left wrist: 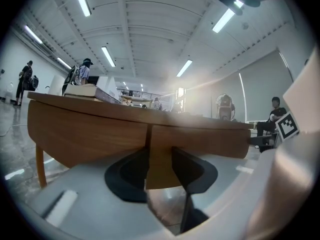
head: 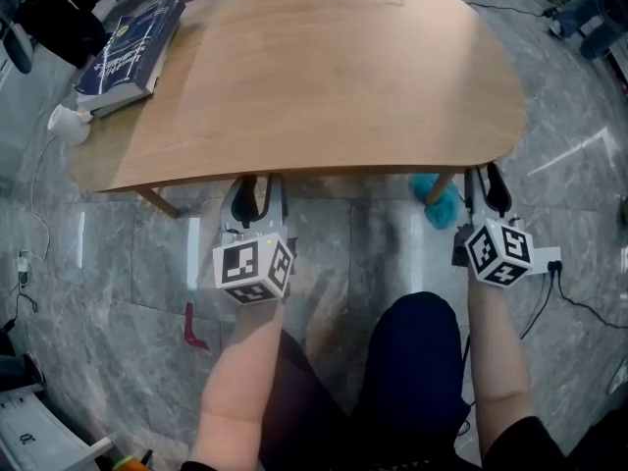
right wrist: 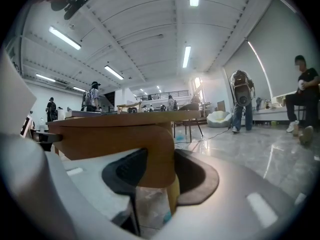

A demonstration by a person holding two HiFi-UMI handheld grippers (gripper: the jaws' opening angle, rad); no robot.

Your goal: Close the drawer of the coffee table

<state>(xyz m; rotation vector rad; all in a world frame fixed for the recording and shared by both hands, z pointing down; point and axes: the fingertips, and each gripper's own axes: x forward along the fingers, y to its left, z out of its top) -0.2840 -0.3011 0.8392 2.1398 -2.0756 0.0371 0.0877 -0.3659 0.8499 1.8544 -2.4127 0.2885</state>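
Observation:
The wooden coffee table (head: 324, 67) fills the upper head view, and its top hides the drawer from above. In the left gripper view the drawer front (left wrist: 200, 139) shows as a wooden band under the top, with a vertical seam at its left. My left gripper (head: 257, 196) reaches under the near edge, its jaws apart, and that wood shows in the gap (left wrist: 160, 169). My right gripper (head: 487, 186) is at the near right corner. Its jaws are also apart, and the rounded end of the front (right wrist: 110, 139) lies between them. Neither pair of pads pinches anything.
A thick blue book (head: 132, 52) lies on the table's far left corner, with a white object (head: 69, 124) below it. A teal fluffy thing (head: 439, 199) sits by the right leg. On the grey floor are a red scrap (head: 193, 327) and a white plug with a cable (head: 549, 261). People stand in the background.

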